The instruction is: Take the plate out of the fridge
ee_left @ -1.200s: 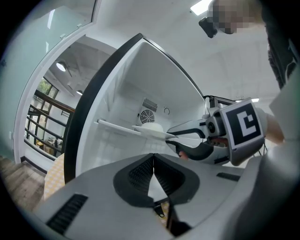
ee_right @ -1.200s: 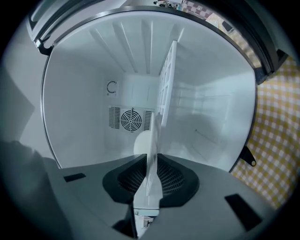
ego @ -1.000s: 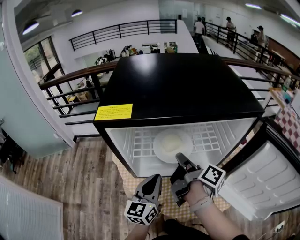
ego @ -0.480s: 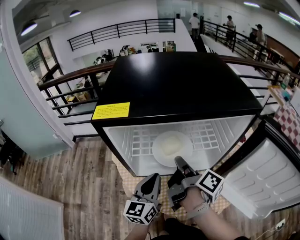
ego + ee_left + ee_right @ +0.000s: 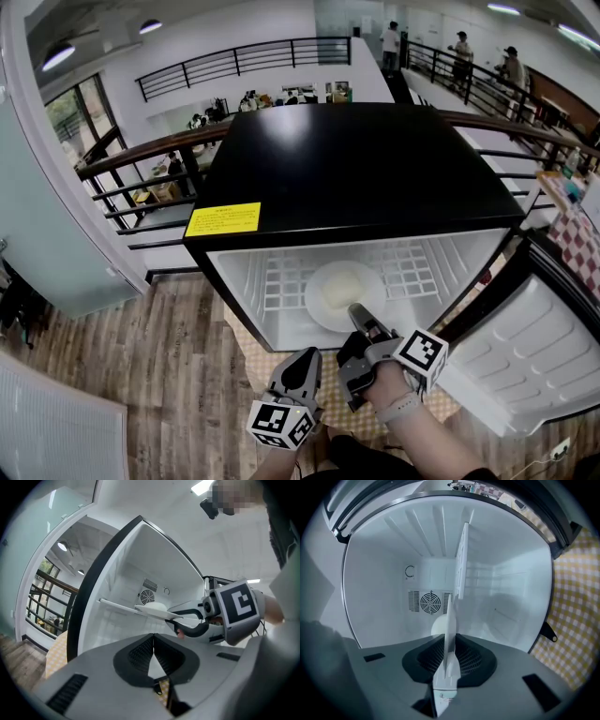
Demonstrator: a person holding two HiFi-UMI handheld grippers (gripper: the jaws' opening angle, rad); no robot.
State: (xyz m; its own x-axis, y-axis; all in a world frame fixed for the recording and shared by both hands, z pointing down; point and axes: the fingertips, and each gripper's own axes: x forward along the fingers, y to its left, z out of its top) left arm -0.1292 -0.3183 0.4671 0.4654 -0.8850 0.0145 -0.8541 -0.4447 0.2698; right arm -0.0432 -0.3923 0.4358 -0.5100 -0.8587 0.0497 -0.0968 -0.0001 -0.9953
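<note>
Lying between slightly parted, just-opened jaws of the right hand-held gripper (image 5: 357,312): plate (image 5: 330,286) rim.

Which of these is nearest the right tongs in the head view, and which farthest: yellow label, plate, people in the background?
1. Plate, inside the fridge: its rim sits between the right tongs, which have just been opening.
2. Yellow label, on the fridge's top, front left.
3. People, far back at the top of the view.
</note>
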